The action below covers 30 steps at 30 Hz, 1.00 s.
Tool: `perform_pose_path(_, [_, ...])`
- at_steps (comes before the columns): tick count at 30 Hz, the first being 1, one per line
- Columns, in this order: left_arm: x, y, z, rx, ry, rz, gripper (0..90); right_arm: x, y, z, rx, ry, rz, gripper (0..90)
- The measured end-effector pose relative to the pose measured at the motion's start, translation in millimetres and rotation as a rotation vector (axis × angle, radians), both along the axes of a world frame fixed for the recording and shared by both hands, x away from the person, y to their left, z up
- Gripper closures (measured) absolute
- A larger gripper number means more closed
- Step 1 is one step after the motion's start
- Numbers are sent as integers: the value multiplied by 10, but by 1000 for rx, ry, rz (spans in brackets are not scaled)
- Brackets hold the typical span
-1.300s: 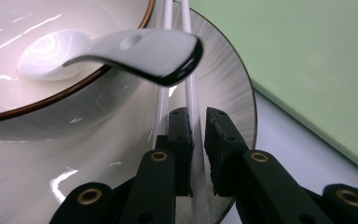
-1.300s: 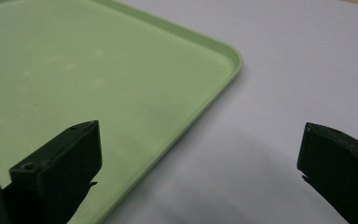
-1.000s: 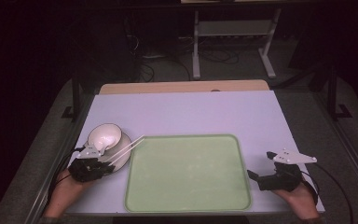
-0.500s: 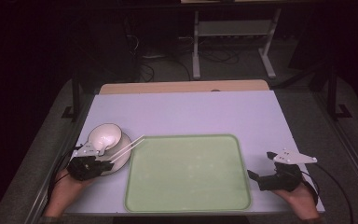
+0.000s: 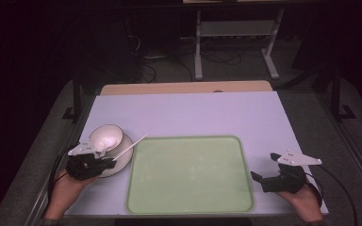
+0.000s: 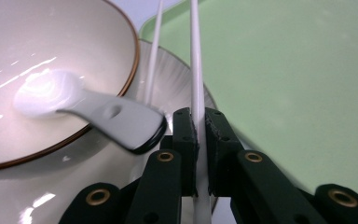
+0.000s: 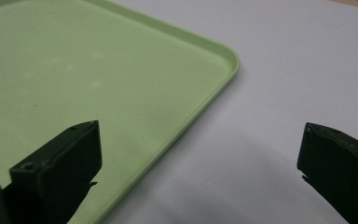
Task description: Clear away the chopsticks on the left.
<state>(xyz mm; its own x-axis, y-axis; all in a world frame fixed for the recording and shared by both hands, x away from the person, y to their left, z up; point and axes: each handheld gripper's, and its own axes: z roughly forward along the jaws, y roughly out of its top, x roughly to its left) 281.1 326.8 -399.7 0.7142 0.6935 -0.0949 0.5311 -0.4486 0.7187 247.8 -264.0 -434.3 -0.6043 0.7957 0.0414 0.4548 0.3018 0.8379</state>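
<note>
A white bowl with a brown rim (image 5: pixel 106 137) (image 6: pixel 51 79) sits on a white saucer (image 5: pixel 124 159) (image 6: pixel 177 88) at the table's left. A white spoon (image 6: pixel 88 105) lies in the bowl. Two white chopsticks (image 5: pixel 129 147) (image 6: pixel 196 60) rest across the saucer toward the green tray (image 5: pixel 188 174) (image 6: pixel 298 84). My left gripper (image 5: pixel 104 163) (image 6: pixel 200 140) is shut on one chopstick. At the tray's right edge (image 7: pixel 214 84) my right gripper (image 5: pixel 263 177) (image 7: pixel 200 168) stands open over the table with nothing between its fingers.
The pale lilac table top (image 5: pixel 188 113) extends beyond the tray. A wooden board (image 5: pixel 184 87) lies along the far edge. A metal stand (image 5: pixel 235 42) and cables sit on the dark floor behind.
</note>
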Motion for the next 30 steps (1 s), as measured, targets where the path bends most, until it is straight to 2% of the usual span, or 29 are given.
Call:
perform_pose_path(13, [-24, -214, 79, -27, 18, -10, 838, -1, 0, 2, -1, -2, 0, 0])
perform_pose_path(20, [-24, -421, 81, -33, 30, -15, 838, -3, -4, 4, 0, -2, -3, 0])
perform_pose_path(30, [-3, -776, 37, -30, 49, -56, 838, -8, -4, 10, 3, -4, -3, 0])
